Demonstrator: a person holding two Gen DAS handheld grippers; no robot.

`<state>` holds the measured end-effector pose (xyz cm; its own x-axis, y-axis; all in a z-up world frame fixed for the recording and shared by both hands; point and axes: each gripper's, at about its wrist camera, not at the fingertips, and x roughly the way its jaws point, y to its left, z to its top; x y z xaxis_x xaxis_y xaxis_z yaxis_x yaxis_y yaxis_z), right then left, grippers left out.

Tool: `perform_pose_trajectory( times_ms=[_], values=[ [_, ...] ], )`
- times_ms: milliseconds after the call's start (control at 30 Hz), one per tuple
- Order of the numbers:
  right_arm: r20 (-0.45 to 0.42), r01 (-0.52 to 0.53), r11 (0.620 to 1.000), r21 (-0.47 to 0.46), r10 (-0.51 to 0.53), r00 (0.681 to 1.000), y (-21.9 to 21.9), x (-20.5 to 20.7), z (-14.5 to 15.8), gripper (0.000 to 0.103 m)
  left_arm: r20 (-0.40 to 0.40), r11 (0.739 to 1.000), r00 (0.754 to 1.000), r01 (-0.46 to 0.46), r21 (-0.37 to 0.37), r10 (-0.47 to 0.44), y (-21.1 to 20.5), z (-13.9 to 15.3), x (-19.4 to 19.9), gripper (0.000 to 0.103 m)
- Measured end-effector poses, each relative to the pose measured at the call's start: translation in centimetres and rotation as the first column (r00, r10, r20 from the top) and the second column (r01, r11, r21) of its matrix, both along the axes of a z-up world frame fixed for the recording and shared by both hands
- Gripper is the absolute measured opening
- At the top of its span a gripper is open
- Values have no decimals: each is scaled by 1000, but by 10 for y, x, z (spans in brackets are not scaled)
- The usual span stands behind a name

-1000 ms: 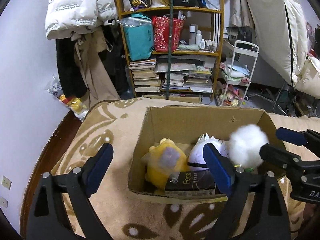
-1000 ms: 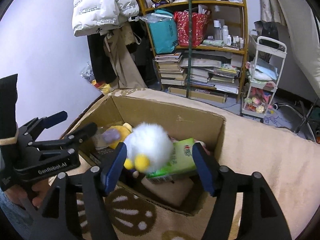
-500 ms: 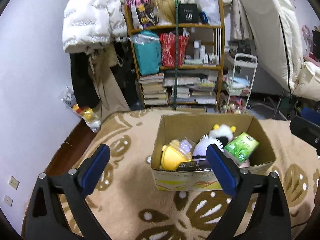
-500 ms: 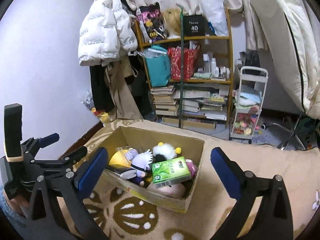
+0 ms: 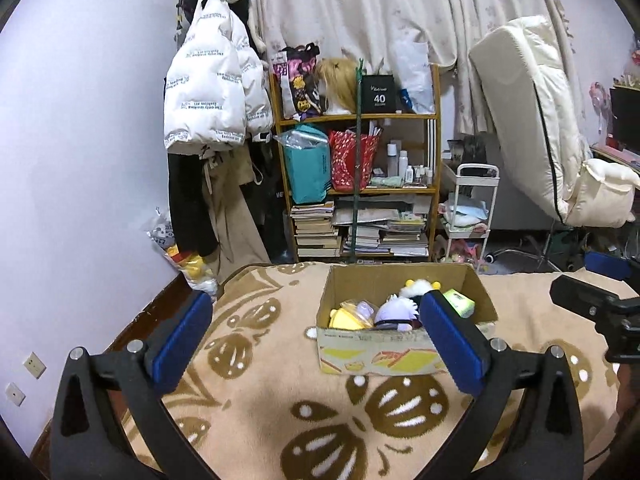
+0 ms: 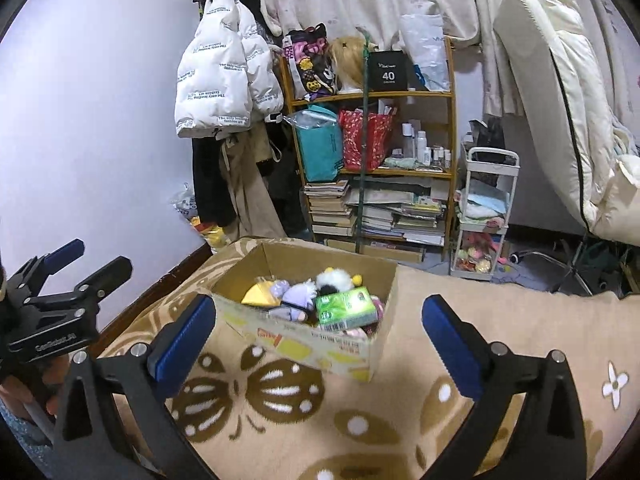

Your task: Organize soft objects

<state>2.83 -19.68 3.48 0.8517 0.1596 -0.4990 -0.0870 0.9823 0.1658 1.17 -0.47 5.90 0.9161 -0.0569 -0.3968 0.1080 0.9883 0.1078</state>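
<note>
Both tongs hang wide apart and empty above the beige blanket with brown butterfly pattern (image 5: 280, 412). The left gripper (image 5: 316, 344) frames the brown cardboard box (image 5: 404, 354) just ahead of its right finger; the right gripper (image 6: 320, 344) has the same box ahead, between its spread fingers.

Inside the box: a yellow plush (image 6: 260, 294), a lavender-haired plush doll (image 6: 298, 294), a white fluffy plush with yellow feet (image 6: 336, 278) and a green tissue pack (image 6: 346, 308) lying on top at the right gripper's side.

It looks like the sorting is about done, with no loose soft item showing on the blanket. To finish well, I'd keep the tongs high, scan the blanket beyond the box, then approach any straggler from above and squeeze its middle gently.
</note>
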Motion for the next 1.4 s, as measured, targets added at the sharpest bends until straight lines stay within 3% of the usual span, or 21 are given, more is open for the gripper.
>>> perform_pose_trajectory(
  times_ms=[233,467,800,1400],
  values=[
    [11,8,1000,-17,-8,1000,8,-29,-2,103,52,1000,998,-21,-10,21,5,-6,-39,102],
    [22,5,999,-42,-4,1000,17,-47,-12,103,67,1000,998,-23,10,22,9,-19,-54,102],
    [23,46,999,-26,-45,999,11,-45,-31,103,54,999,997,-49,-22,50,20,-33,-45,102],
    [-39,37,998,-41,-38,998,15,-29,-46,103,4,998,999,-48,40,48,10,-51,-28,102]
  ],
)
